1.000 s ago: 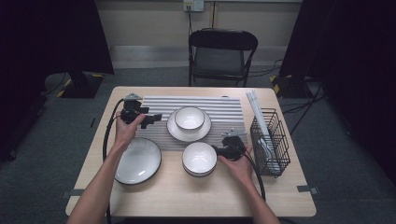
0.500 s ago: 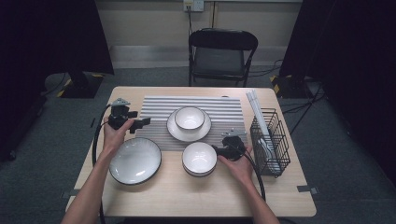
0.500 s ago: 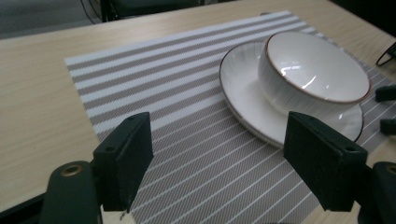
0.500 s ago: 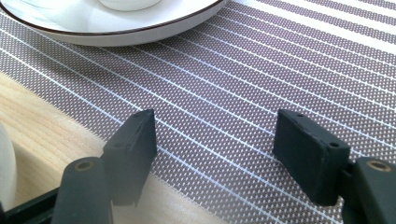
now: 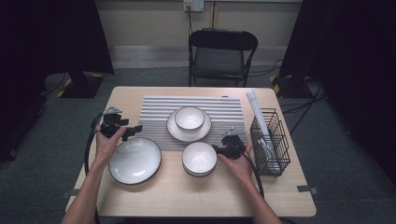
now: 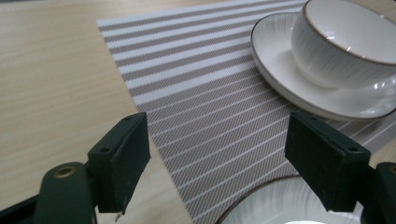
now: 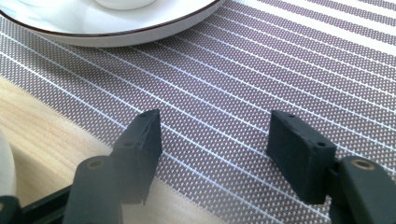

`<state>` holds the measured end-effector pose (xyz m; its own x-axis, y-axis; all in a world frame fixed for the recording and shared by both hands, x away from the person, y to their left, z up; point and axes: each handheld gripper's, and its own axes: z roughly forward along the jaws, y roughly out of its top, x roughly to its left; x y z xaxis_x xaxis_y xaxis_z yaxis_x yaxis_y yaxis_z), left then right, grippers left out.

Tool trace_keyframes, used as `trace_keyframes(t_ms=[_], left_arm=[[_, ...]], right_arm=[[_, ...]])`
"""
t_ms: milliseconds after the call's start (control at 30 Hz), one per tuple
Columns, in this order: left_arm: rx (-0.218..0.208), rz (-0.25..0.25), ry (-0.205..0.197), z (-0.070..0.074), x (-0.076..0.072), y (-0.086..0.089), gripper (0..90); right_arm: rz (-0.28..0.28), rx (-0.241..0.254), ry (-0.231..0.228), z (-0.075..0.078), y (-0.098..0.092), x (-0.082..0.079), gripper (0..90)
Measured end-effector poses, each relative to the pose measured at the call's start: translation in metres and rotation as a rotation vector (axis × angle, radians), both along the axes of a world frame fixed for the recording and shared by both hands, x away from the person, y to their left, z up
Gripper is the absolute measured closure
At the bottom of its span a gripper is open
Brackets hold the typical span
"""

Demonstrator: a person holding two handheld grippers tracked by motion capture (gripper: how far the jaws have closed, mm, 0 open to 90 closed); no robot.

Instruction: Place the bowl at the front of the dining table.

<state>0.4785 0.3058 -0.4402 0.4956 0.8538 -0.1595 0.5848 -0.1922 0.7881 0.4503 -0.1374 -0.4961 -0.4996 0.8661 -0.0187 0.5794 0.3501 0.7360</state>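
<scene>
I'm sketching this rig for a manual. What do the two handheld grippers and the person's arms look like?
Both the left gripper and the right gripper are black, each with two flat rectangular jaws, brass-coloured pivot screws, a grey three-cornered plate on top and a trailing black cable. The forearms are bare, with no sleeves in view.

Past my table [image 5: 289,196] stands a black folding chair [image 5: 222,55]. A black wire basket [image 5: 271,140] sits at my right, just beside the striped placemat [image 5: 154,112].
</scene>
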Motion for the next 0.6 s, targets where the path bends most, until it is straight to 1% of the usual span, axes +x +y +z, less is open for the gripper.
trace_keyframes(t_ms=[67,133,167,200,233,267,300,333,367,433,533,567,600], left_arm=[[-0.001,0.029,-0.007,-0.003,-0.002,0.008,21.6],[-0.001,0.049,0.001,-0.004,-0.002,0.017,21.8],[0.003,0.063,-0.008,-0.005,-0.003,0.021,22.1],[0.021,0.077,-0.016,-0.005,-0.003,0.024,22.1],[0.024,0.089,-0.016,-0.007,-0.004,0.027,22.1],[0.025,0.087,-0.009,-0.009,-0.004,0.030,22.1],[0.017,0.091,0.001,-0.011,-0.003,0.033,22.1],[0.022,0.104,0.007,-0.012,-0.003,0.036,22.0],[0.023,0.108,0.011,-0.012,-0.003,0.039,21.9],[0.042,0.111,0.013,-0.014,-0.003,0.042,21.1],[0.063,0.136,0.011,-0.018,-0.004,0.049,20.3],[0.070,0.141,0.017,-0.021,-0.004,0.050,20.3],[0.090,0.144,0.024,-0.023,-0.003,0.051,20.3]], right_arm=[[-0.005,-0.020,-0.006,0.002,0.000,0.000,37.1],[-0.011,-0.009,0.005,0.004,-0.001,0.000,38.1],[-0.011,-0.014,0.002,0.005,-0.002,-0.001,38.6],[-0.015,-0.019,0.009,0.008,-0.003,-0.001,38.4],[-0.016,-0.008,0.014,0.010,-0.003,0.000,38.4],[-0.014,0.005,0.012,0.012,-0.004,0.000,38.5],[-0.015,0.006,0.012,0.014,-0.003,-0.001,38.6],[-0.013,0.004,0.004,0.016,-0.002,-0.001,39.0],[-0.010,0.012,0.000,0.017,-0.001,-0.002,39.2],[-0.005,0.015,-0.005,0.021,0.000,-0.003,39.3],[0.004,0.036,-0.016,0.029,0.001,-0.006,40.1],[0.010,0.044,-0.020,0.031,0.001,-0.007,40.7],[0.011,0.045,-0.023,0.032,0.002,-0.008,41.2]])
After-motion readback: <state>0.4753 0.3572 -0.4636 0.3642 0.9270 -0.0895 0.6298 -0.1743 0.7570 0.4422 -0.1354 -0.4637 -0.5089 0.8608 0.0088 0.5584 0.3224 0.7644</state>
